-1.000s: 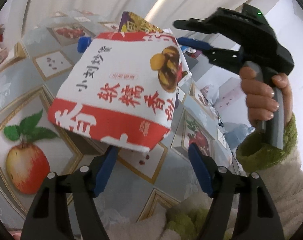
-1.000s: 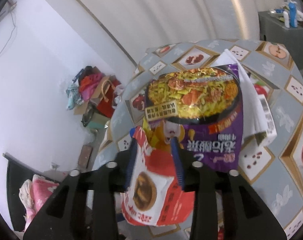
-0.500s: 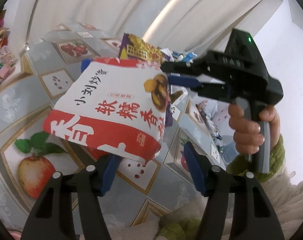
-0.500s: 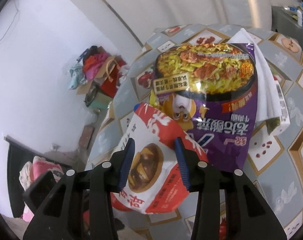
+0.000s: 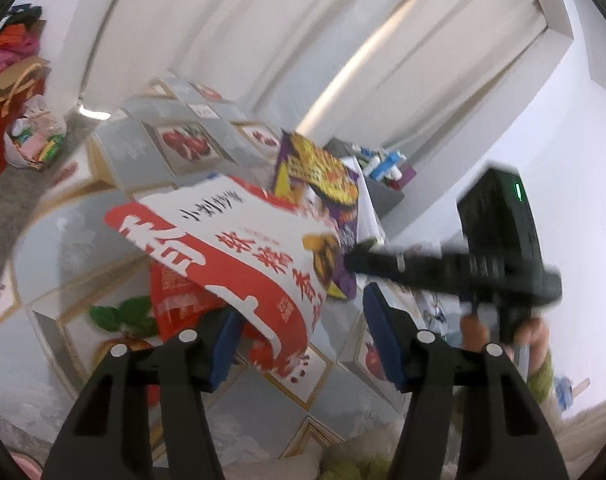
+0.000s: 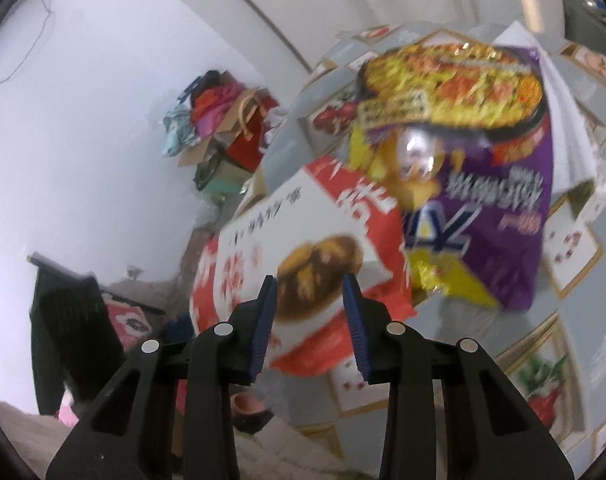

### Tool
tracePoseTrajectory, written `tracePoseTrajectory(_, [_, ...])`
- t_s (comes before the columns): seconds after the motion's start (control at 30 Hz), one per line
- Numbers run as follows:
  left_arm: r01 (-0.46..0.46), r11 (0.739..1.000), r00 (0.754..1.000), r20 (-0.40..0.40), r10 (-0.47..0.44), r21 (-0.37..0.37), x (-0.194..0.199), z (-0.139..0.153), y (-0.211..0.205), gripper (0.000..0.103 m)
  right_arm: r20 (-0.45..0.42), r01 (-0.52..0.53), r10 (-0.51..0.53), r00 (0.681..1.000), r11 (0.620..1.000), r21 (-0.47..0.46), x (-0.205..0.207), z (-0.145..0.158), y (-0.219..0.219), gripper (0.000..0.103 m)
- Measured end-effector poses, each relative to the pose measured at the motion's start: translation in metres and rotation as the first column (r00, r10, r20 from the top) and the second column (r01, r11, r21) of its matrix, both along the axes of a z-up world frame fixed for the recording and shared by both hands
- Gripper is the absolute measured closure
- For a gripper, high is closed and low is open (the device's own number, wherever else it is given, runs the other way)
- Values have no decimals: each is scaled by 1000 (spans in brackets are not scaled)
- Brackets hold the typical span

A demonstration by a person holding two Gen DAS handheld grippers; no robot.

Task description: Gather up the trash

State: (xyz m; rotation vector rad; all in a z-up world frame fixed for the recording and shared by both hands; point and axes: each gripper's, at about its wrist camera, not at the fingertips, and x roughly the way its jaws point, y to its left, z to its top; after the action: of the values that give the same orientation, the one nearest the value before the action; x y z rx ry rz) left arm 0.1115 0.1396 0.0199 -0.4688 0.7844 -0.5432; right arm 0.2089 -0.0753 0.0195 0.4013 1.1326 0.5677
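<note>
The red and white bag (image 5: 239, 256) hangs in front of the left tool (image 5: 303, 344) and blocks the way ahead. Just behind it stands the purple bag (image 6: 483, 184). The worktop (image 5: 75, 240) to the left is open room.

You are looking at a table (image 5: 103, 216) covered in a grey cloth (image 6: 575, 296) printed with framed fruit pictures. A purple noodle packet (image 6: 499, 208) lies on it, over a white sheet of paper (image 6: 571, 136), beside a red and white snack bag (image 5: 239, 256).
</note>
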Motion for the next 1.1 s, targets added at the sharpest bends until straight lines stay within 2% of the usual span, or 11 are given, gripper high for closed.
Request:
tracePoseTrajectory(0.13, [-38,999,999,3,38,-23,1,6,16,53,-38,-18,19,999,1000,15,-22,-14,9,69])
tracePoseTrajectory(0.23, [-61,998,998,-12,60,-31,7,4,24,61,-56,15,-14,998,1000,18,-30,-22,3,69])
tracePoseTrajectory(0.27, [-69,997,998,-19,68,-36,9,3,25,67,-56,36,-35,998,999,15,-33,-24,-1,69])
tracePoseTrajectory(0.4, [-84,995,996,-33,82,-46,14,3,28,85,-20,114,-114,993,993,-6,-38,-17,-20,69])
tracePoseTrajectory(0.47, [-85,996,996,-28,83,-41,16,5,26,90,17,162,-162,987,987,-20,-41,-11,-34,68])
tracePoseTrajectory(0.63, [-89,996,996,-11,88,-23,18,14,23,96,51,276,-274,960,961,-31,-45,-5,-66,67])
tracePoseTrajectory(0.8, [-68,991,997,33,65,112,15,47,11,101,54,326,-324,944,945,-23,-49,-7,-89,67])
tracePoseTrajectory(0.93, [-54,955,998,52,40,293,18,56,-11,101,51,349,-347,936,937,-21,-47,-12,-95,67])
tracePoseTrajectory(0.97, [-49,948,998,54,33,314,19,54,-17,101,51,353,-352,935,935,-22,-49,-12,-97,67])
tracePoseTrajectory(1.1, [-16,950,1000,6,15,313,28,36,-32,97,49,369,-368,929,929,-28,-54,-16,-104,67])
